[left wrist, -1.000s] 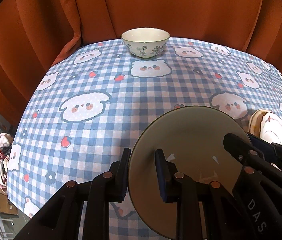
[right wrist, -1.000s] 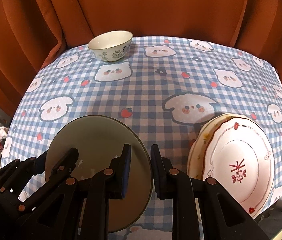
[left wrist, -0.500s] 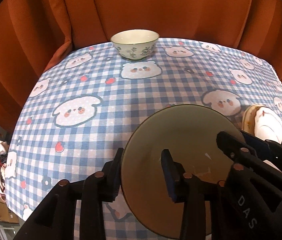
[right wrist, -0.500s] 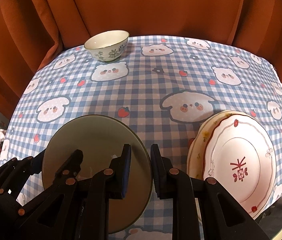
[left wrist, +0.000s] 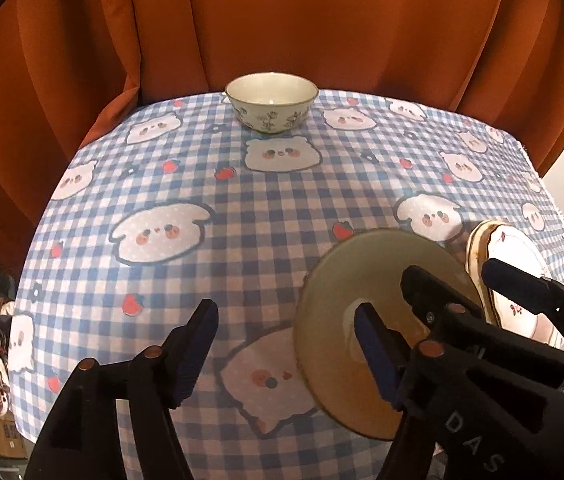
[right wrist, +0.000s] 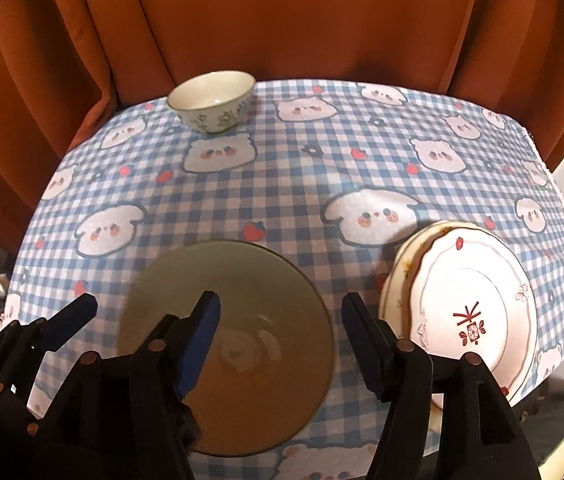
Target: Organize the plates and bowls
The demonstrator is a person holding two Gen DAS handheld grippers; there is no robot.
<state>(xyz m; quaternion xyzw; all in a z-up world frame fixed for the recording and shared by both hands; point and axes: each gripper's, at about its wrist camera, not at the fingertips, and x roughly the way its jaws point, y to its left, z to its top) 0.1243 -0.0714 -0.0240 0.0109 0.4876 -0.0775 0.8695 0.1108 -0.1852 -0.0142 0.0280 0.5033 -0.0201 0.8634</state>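
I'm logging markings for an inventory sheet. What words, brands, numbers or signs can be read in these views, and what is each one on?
"DAS": pale raised letters on the black body of the right tool, in the left wrist view; the frame edge cuts it off, so it may be part of a longer word.
Red mark at the centre of the white plate: looks like a character or ornament above a flower, not readable as text.
Nothing else readable; the bowl carries only a floral pattern.

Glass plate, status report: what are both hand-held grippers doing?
Left hand-held gripper and right hand-held gripper opening, pads off the rim. Glass plate flat on the tablecloth. Stacked white plates beside it; bowl far back.
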